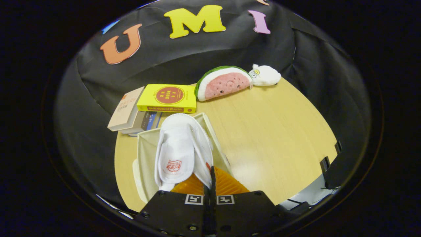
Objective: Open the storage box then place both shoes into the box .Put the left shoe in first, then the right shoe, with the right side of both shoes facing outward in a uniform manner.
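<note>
**Slipper pinched at the box mouth**

The gripper (210, 184) has its two orange fingers (192, 187) pressed nearly together, pinching the thin edge of a white slipper (202, 149) between them. That slipper stands on edge against the right wall of the open storage box (144, 148). A second white slipper (174, 154), with a red printed mark on its upper, lies inside the box just to its left. Beyond the box, a yellow book (167, 97) rests on a stack of books (130, 115). Further right of the box sits a watermelon plush (223, 84), touching a small white plush (264, 75), all on the wooden table (273, 131).
</note>
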